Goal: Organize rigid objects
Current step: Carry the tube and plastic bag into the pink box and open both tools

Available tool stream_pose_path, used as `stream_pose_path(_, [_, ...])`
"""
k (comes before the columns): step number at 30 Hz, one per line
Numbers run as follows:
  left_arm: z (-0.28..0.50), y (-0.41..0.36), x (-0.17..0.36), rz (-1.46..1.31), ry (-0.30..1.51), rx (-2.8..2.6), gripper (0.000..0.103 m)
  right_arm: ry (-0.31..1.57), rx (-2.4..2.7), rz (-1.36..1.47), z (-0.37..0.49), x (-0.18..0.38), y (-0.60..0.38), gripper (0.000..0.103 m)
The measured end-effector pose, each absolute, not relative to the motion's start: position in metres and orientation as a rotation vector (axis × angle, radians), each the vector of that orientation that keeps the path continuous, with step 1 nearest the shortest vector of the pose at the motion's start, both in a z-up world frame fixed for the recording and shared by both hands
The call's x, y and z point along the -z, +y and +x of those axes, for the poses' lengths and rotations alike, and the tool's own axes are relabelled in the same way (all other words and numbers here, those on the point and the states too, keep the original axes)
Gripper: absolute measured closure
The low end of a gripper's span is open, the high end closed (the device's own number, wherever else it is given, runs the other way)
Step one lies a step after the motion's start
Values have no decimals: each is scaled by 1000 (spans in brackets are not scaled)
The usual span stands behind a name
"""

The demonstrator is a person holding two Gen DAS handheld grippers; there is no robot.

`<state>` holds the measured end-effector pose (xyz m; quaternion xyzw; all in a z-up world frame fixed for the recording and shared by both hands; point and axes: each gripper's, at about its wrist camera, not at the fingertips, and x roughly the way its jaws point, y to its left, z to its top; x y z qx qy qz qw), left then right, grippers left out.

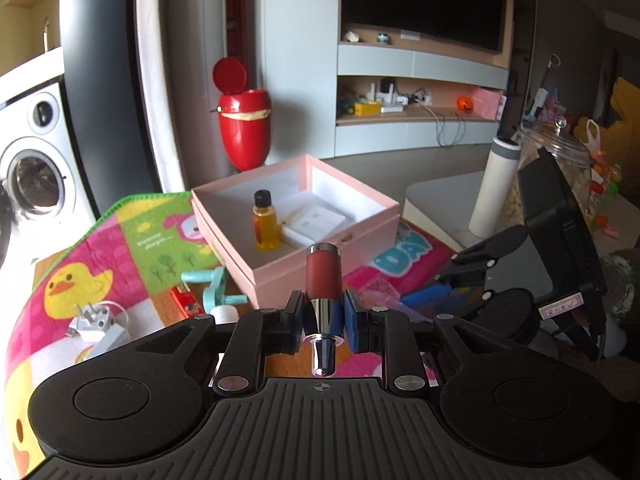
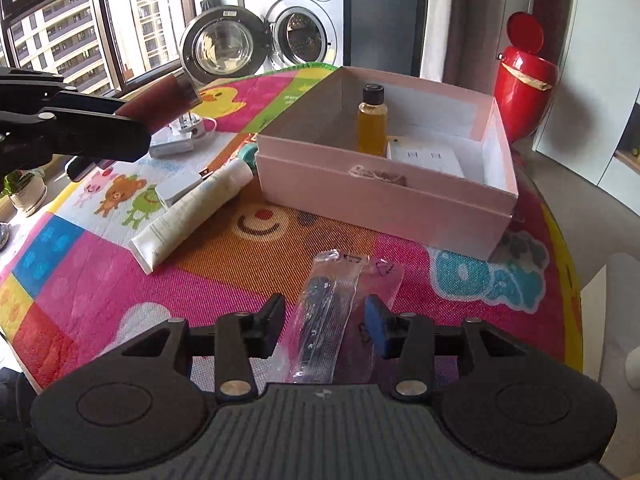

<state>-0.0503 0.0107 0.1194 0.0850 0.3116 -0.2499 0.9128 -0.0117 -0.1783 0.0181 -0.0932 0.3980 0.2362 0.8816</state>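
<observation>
Nearest the left wrist lens: the left gripper (image 1: 323, 322), pads clamped on the chrome neck of a dark-red lip-gloss tube (image 1: 323, 276), which stands forward along the fingers, cap end pointing toward the pink box (image 1: 320, 256). Gripper tilted downward, held above the patterned play mat (image 1: 120, 248), short of the box wall.

Left to right on the mat, right wrist view: white charger plug (image 2: 180, 136), white cream tube (image 2: 192, 216), then the pink box with an amber bottle (image 2: 372, 122) and a flat white carton (image 2: 430, 160) already inside. Red bin (image 2: 524, 92) stands beyond.

Right gripper (image 2: 326, 328): jaws apart, not pressing, straddling a clear plastic sachet (image 2: 324, 320) lying flat on the mat; also pitched downward, low over the surface.

Step judged: carrying the gloss tube to the box, sorting partly done. Next move likely calls for advancing the left gripper over the rim, lowering into the free space beside the bottle, then releasing. The bottle could tip if nudged.
</observation>
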Motion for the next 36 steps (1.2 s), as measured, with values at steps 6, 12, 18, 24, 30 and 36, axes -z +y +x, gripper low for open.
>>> stream_pose_path(6, [-52,21,-84,171,751,530,79,830,-504,-256,-23,-5,-175,82])
stream_pose_path(12, [-51,27,-81,145,755,532,79,803,-524,-237,-40,-28,-189,84])
stream_pose_path(18, [-24,30,-124,107,645,474,79,638,-468,-69,-16,-108,-226,84])
stream_pose_path(24, [57,26,-146,-68,613,370,79,509,-394,18,45,-167,-237,84])
stream_pose_path(30, [115,18,-100,-175,729,338,79,587,-348,-3,125,-141,-212,84])
stream_pose_path(36, [122,38,-78,-272,740,372,78,659,-330,-52,146,-98,-198,71])
